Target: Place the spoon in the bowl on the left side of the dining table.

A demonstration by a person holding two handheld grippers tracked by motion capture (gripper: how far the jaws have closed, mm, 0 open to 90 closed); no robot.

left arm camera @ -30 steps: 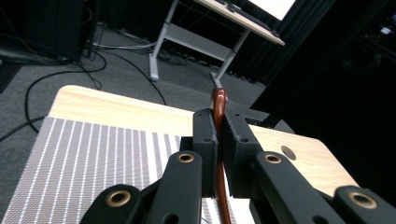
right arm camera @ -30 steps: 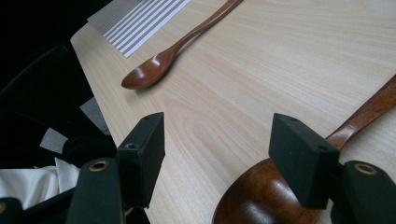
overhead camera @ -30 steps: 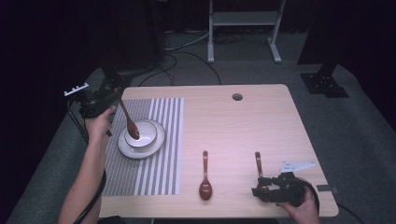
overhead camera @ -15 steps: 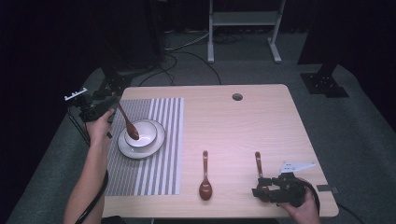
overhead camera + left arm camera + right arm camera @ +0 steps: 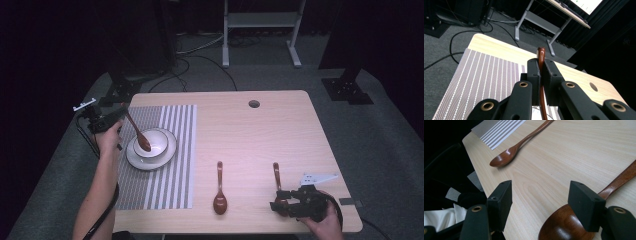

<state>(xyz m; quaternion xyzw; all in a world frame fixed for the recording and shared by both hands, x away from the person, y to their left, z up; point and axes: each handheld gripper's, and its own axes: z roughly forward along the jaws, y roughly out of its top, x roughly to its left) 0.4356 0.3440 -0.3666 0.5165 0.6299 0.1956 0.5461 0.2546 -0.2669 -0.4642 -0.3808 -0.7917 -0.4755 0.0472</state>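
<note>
My left gripper (image 5: 119,114) is shut on the handle of a brown wooden spoon (image 5: 136,131), whose head rests inside a white bowl (image 5: 156,140) on a white plate (image 5: 150,161). In the left gripper view the jaws of that gripper (image 5: 541,68) pinch the spoon handle (image 5: 541,53) upright. At the table's front right my right gripper (image 5: 278,204) is open, low over the head of a second wooden spoon (image 5: 276,175). In the right gripper view that spoon's head (image 5: 559,226) lies under the right-hand jaw of my right gripper (image 5: 542,200). A third spoon (image 5: 220,190) lies between the mat and it.
A grey striped placemat (image 5: 170,165) under the plate covers the left part of the light wooden table (image 5: 270,135). A cable hole (image 5: 254,104) sits near the far edge. The third spoon (image 5: 506,156) lies ahead of the right gripper, with the mat's corner (image 5: 499,127) beyond.
My left gripper has shifted slightly toward the near side, tilting the spoon handle while its head stays in the bowl. The right gripper has not moved.
</note>
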